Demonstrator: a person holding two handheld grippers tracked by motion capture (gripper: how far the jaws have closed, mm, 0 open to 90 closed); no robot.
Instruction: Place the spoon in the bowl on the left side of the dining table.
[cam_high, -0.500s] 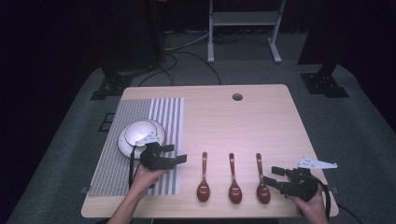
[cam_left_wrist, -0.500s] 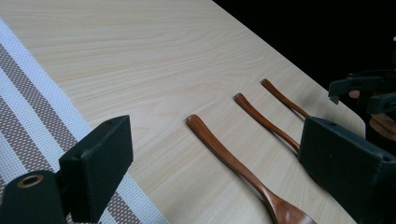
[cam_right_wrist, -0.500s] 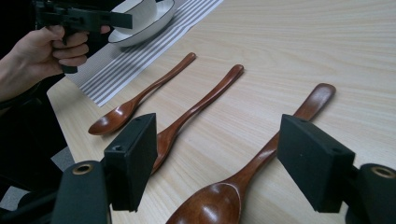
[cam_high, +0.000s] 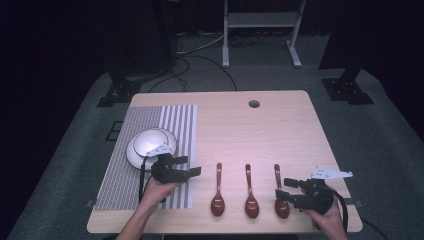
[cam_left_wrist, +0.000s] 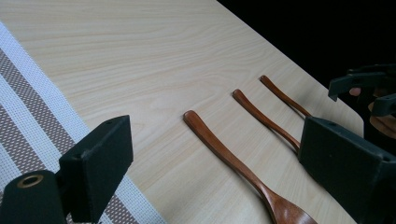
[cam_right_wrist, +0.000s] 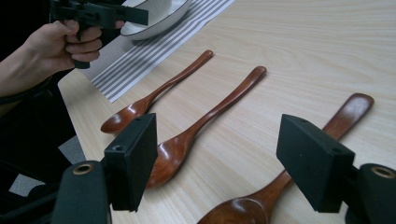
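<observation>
Wooden table (cam_high: 280, 130) before us: our right gripper (cam_high: 287, 192), jaws apart, straddles the rightmost spoon (cam_high: 280, 192); next, closing on it. Our left gripper (cam_high: 187, 171) waits agape beside the bowl (cam_high: 150, 145).

Glossy wooden spoons (cam_right_wrist: 205, 114), matt pale wood-grain table (cam_high: 250, 130), seemingly woven striped mat (cam_left_wrist: 28, 112).

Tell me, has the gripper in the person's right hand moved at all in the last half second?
No. The right gripper hangs over the bowl end of the rightmost spoon, at the table's near right corner, as it did half a second earlier, jaws apart.
</observation>
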